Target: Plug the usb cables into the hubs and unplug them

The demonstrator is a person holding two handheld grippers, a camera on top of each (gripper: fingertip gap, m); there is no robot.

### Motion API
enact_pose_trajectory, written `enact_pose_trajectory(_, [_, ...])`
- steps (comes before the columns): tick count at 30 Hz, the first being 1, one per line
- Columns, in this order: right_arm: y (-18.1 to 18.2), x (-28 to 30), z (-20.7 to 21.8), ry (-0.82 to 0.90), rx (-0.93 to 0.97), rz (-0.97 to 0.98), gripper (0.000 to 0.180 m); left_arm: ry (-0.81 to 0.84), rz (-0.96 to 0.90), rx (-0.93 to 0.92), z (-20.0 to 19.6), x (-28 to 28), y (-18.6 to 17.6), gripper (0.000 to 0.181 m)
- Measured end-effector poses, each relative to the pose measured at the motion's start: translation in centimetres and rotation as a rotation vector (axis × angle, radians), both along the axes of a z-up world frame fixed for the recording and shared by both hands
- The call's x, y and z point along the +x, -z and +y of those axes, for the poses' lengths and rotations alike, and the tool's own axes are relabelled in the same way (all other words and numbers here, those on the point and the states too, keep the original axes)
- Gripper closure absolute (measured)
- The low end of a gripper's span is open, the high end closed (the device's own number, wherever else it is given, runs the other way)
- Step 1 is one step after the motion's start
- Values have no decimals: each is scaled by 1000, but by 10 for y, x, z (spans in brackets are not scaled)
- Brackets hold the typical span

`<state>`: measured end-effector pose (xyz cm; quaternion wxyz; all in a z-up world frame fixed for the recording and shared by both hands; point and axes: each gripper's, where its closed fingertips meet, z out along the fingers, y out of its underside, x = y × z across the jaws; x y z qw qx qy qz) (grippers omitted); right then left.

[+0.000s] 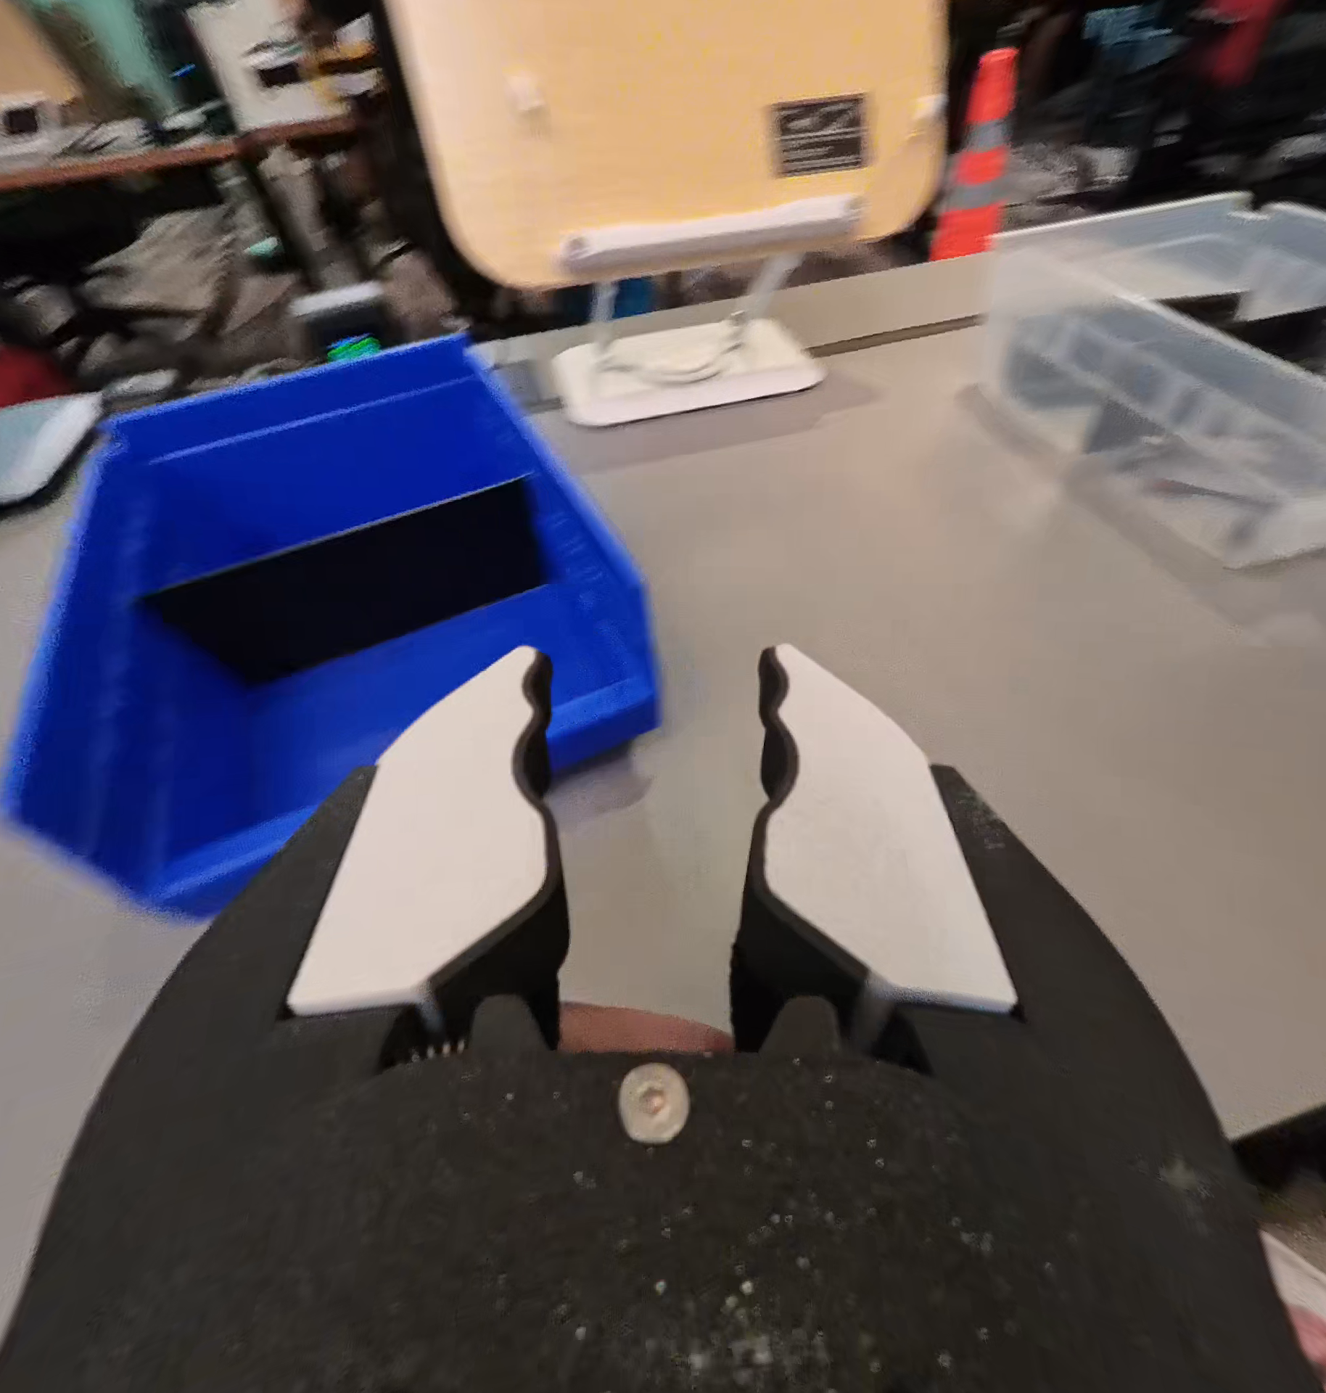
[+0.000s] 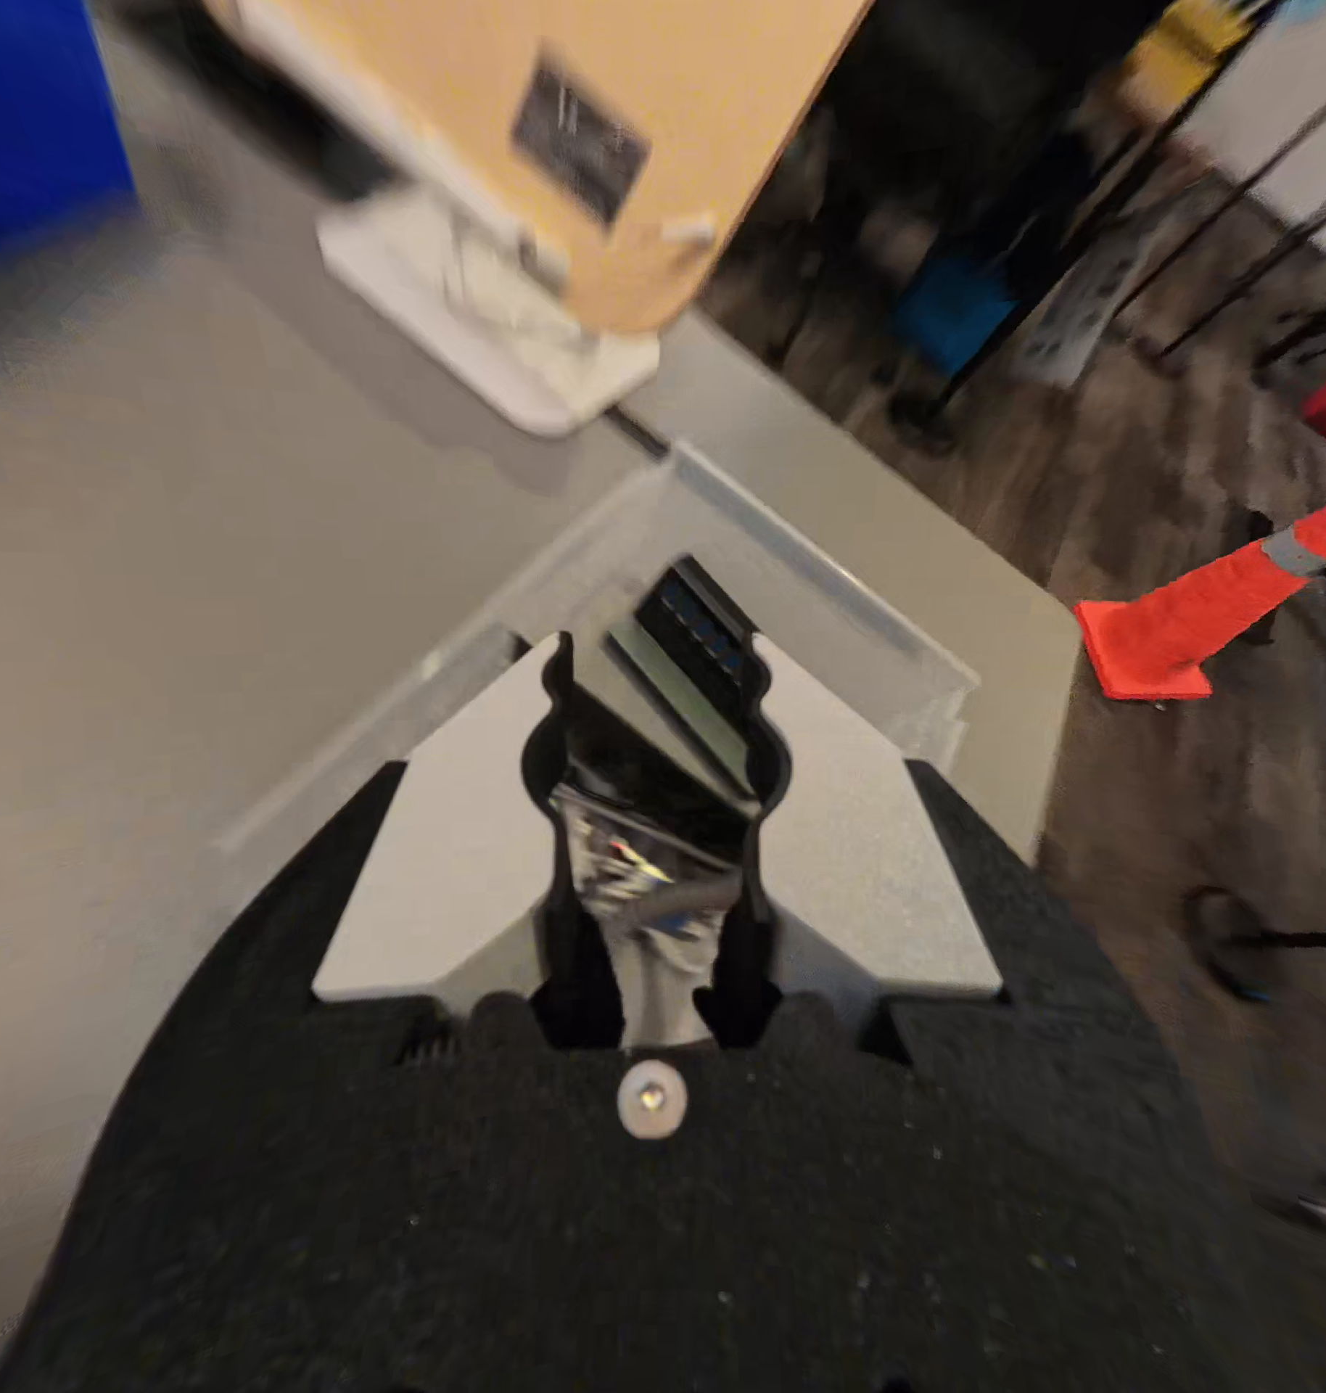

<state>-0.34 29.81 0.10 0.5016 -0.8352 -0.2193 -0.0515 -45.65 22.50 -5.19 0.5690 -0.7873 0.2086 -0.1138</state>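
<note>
My right gripper (image 2: pixel 660 667) is shut on a USB hub (image 2: pixel 694 626), a long black and grey bar with a row of blue ports that sticks out forward and up between the fingers. Something shiny and crinkled (image 2: pixel 645 882) shows deeper between the fingers. The hub is held above a clear plastic bin (image 2: pixel 796 543) at the table's corner. My left gripper (image 1: pixel 654 671) is open and empty, above the grey table (image 1: pixel 909 678), just right of a blue bin (image 1: pixel 328 603). No USB cable shows in either view. Both views are blurred.
The blue bin has a dark divider inside. The clear plastic bin (image 1: pixel 1172 422) stands at the right. A tan board on a white stand (image 1: pixel 667 136) is at the table's back. An orange cone (image 2: pixel 1202 610) stands on the floor beyond the table edge. Across from one pair of fingers to the other is roughly 45 cm.
</note>
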Motion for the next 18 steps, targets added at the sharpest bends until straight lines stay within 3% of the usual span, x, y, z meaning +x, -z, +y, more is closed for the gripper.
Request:
enact_pose_trajectory(1, [2, -9, -18, 45, 103, 123, 137, -53, -13, -25, 0, -15, 3, 128])
enact_pose_trajectory(5, [40, -27, -80, 203, 410, 398, 133, -203, -98, -78, 7, -53, 29, 129])
enact_pose_trajectory(7, [75, -24, -100, 299, 314, 378, 130, -248, -125, -74, 10, -65, 43, 135])
enact_pose_trajectory(9, [85, -23, -111, 328, 326, 411, 129, -266, -115, -86, 14, -74, 58, 140])
enact_pose_trajectory(14, [113, -15, -101, 349, 210, 395, 128, -264, -274, -184, 27, -83, 69, 141])
enact_pose_trajectory(18, [133, -23, -95, 346, 101, 436, 128, -298, -197, -153, 28, -90, 70, 141])
